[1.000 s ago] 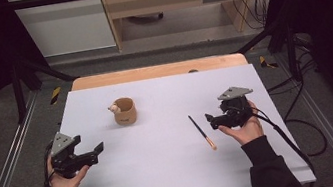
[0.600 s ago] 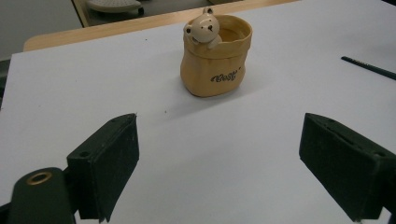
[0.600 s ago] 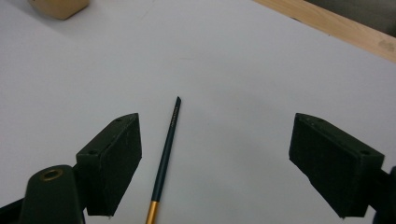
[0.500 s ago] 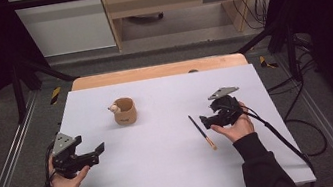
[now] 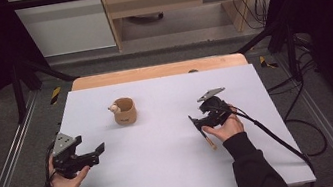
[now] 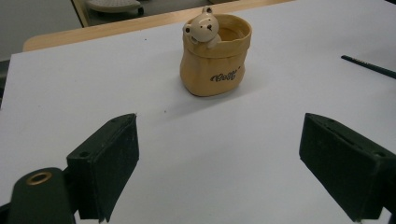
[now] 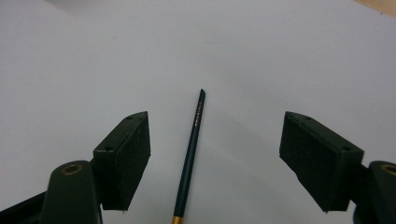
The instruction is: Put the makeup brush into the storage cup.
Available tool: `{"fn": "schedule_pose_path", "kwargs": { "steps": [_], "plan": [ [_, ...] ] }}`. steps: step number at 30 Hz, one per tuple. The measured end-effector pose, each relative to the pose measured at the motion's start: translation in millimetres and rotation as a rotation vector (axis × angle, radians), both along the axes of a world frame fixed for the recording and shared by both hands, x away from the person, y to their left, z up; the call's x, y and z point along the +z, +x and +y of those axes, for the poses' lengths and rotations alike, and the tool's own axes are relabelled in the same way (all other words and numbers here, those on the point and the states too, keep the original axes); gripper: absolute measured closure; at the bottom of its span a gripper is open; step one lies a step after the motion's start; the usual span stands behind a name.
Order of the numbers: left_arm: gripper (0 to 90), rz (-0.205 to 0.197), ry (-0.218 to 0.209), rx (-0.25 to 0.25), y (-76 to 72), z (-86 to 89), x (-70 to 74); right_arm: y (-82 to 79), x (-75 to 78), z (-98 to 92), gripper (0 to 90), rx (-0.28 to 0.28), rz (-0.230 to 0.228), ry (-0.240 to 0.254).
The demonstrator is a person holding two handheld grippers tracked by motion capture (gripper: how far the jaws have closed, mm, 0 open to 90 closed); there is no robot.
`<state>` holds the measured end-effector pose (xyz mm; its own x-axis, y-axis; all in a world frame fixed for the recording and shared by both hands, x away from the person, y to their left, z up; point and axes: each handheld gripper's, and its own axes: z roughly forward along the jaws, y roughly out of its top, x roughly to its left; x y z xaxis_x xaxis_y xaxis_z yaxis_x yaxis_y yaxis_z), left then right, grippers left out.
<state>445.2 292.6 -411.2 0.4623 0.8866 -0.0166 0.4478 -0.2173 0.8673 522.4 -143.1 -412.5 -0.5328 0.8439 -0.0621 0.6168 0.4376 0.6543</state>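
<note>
We have the right gripper [image 5: 199, 125] straddling the pencil [image 7: 191, 143], which lies flat on the table [image 5: 167, 174] right of the cup [image 5: 125, 111], jaws spread but just been closing, nothing pinched yet, so the pads bracket its shaft; left gripper [image 5: 94, 152] waits spread, empty, near-left of the cup.

So the table [image 5: 167, 174] has a plain white top, with a strip of light wood showing along the far edge. Not much on it. There's a little tan pot [image 5: 125, 111] shaped like a sack, with a tiny bear figure peeking over its rim, standing upright left of the middle toward the far side. Off to the right, well apart from the pot, a dark green pencil [image 7: 190, 151] lies flat on the white surface, with a gold band near one end.
</note>
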Motion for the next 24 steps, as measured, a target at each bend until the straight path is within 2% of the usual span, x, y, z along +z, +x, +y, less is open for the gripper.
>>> {"fn": "schedule_pose_path", "kwargs": {
  "steps": [4,24],
  "plan": [
    [11.3,0.001,-0.001,0.002,0.2,0.1,-0.1,3.2,-6.9,2.5,27.1,-0.005,0.038,-0.020],
    [11.3,0.005,0.007,-0.001,0.2,0.5,-0.5,6.7,-20.6,8.1,37.1,-0.012,0.141,-0.063]
  ]
}}
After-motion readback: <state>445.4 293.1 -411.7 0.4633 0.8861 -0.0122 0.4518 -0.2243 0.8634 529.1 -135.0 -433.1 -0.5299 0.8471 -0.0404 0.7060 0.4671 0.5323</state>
